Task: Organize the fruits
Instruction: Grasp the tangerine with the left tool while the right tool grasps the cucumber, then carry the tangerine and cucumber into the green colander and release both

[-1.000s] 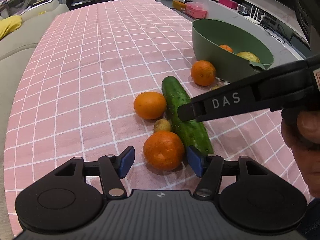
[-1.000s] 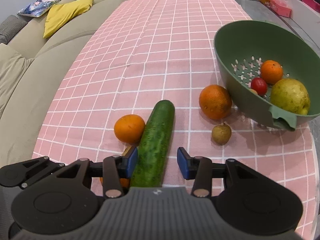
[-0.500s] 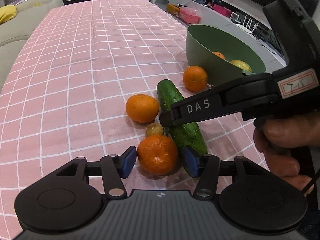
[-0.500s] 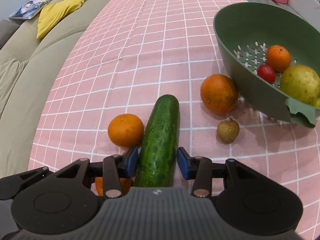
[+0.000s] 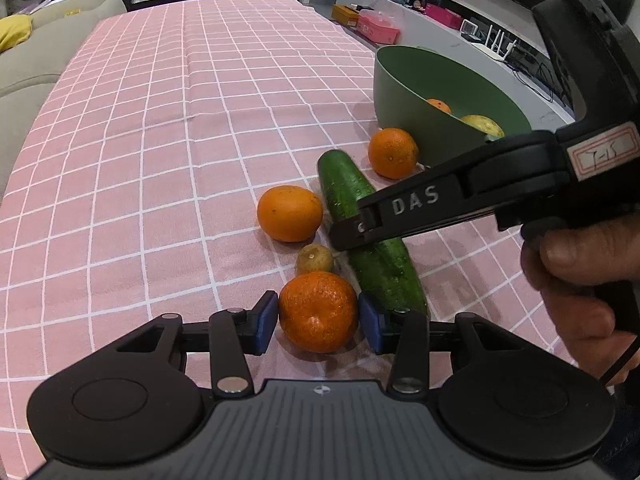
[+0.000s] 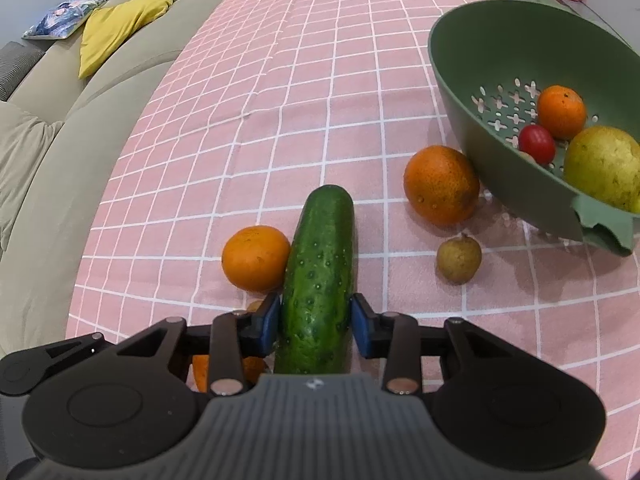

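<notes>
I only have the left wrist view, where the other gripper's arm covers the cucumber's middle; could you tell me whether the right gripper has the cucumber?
Observer: The right gripper has its jaws closing with the cucumber between them, and both blue pads look to be against its sides.
Operator: Thank you. What is in the green bowl besides the orange and the yellow fruit?
Observer: A small red tomato, lying between them on the perforated bottom.
Operator: Is anything loose near the bowl that I cannot see?
Observer: A small brownish fruit lies on the cloth by the bowl's spout, apart from the cucumber.
</notes>
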`<state>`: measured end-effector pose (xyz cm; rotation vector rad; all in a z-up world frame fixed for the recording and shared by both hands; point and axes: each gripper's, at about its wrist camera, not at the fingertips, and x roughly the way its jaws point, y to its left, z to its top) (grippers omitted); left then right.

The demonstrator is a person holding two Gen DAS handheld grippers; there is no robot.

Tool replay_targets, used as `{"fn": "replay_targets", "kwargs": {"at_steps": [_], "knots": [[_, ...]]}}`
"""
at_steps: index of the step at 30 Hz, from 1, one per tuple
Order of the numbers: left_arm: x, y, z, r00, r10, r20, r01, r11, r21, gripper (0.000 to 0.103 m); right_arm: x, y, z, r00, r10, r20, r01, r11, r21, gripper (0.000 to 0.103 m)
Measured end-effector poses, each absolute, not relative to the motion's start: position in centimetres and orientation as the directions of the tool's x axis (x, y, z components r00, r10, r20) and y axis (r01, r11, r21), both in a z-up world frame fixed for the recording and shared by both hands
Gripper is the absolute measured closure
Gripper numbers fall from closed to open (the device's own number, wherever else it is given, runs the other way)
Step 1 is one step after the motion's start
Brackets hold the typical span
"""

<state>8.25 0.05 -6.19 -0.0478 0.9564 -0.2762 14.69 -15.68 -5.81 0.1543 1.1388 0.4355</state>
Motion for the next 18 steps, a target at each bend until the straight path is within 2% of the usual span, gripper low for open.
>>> {"fn": "replay_targets", "kwargs": {"at_steps": [18], "knots": [[7.1,0.3,-3.7,0.579,-0.267,-0.771,0.223,0.961,-0.166,0.054,14.7,-20.7,-0.8,0.408,0.480,-0.777,-0.228,0.877,0.422,0.068]]}}
